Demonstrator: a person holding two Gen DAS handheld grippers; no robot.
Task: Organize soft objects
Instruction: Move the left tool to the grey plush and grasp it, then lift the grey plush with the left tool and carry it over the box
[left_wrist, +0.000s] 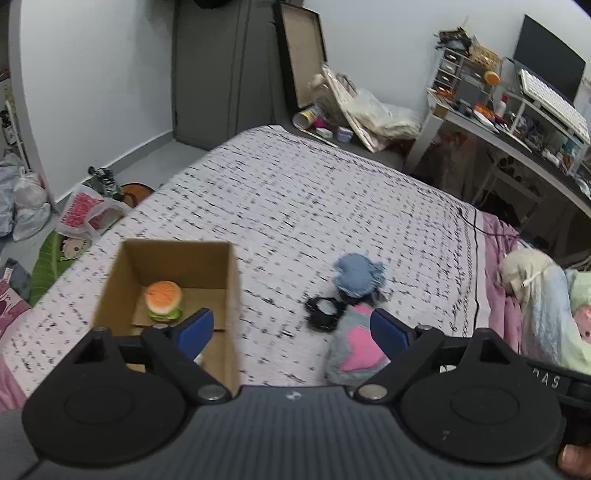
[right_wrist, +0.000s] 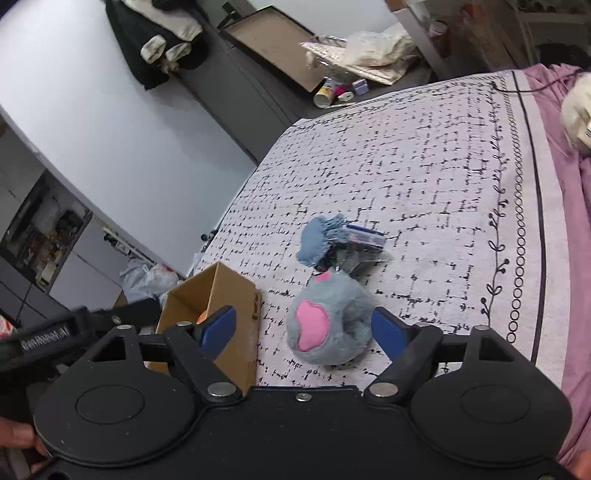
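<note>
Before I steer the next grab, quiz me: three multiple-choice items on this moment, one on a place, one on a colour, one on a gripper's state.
1. Where is the burger toy?
A. in the cardboard box
B. on the bedspread
C. on the desk

2. What colour is the patch on the grey plush?
A. green
B. pink
C. yellow

3. How does the right gripper stand?
A. shut on the box
B. open, plush between its fingers
C. shut on nothing

Answers: 1 A, it sits on the box's floor. 2 B, a pink patch shows in both views. 3 B, a gap shows on its left side.
</note>
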